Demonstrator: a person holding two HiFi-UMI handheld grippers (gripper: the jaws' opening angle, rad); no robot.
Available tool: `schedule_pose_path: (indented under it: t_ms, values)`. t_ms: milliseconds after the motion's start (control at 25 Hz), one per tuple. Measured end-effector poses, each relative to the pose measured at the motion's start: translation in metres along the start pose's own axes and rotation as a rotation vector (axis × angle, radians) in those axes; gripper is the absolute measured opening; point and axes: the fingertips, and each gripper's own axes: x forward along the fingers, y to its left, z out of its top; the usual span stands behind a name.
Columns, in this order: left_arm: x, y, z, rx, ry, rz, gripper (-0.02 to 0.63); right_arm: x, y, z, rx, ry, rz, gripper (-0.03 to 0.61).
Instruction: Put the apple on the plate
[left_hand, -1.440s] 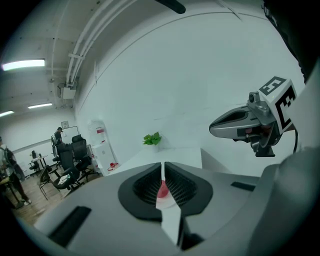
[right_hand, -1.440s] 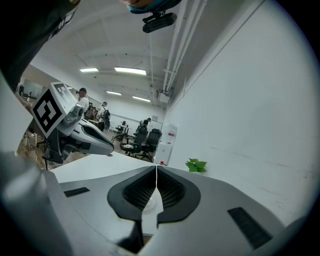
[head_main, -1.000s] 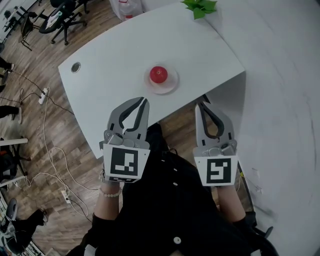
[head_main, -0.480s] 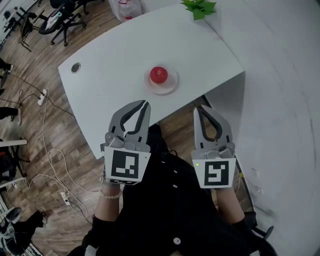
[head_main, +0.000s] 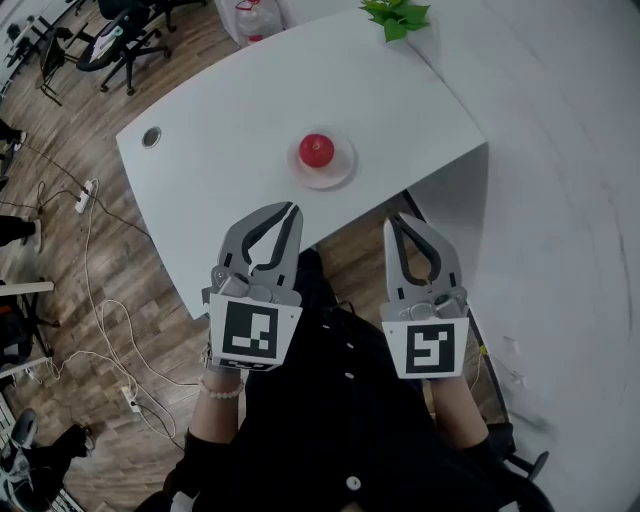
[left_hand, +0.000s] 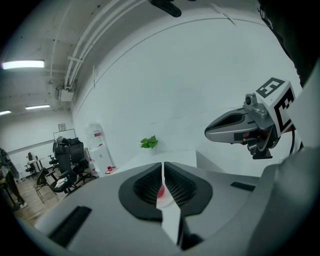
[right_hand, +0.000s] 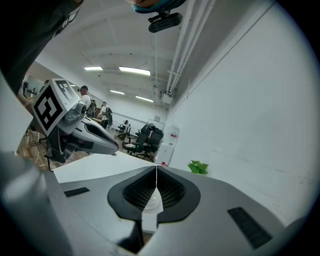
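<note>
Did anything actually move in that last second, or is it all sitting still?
Hardly anything. The right tool drew back slightly toward the person; nothing was grabbed or released. The left tool stayed put, both stayed shut and empty, and the apple still sits on the plate.

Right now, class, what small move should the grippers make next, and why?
Probably none, other than to rest. The apple already sits on the plate, and the left gripper and right gripper are both shut, empty and well short of it.
</note>
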Motion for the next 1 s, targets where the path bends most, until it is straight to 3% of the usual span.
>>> schedule_pose_path:
  t_ms: [280,440,1000]
  values:
    - [-0.001,-0.003,0.002,0.021,-0.018,-0.013,0.028,-0.002,0.006,-0.002,-0.010,0.017,0.017,0.042]
    - [-0.003,-0.001,0.001,-0.044,0.005,0.013,0.028,-0.002,0.007,-0.002,-0.003,0.015,0.016,0.041]
    - [-0.011,0.001,0.001,-0.064,-0.004,0.019,0.028,-0.006,0.016,0.004,-0.021,0.010,0.021,0.042]
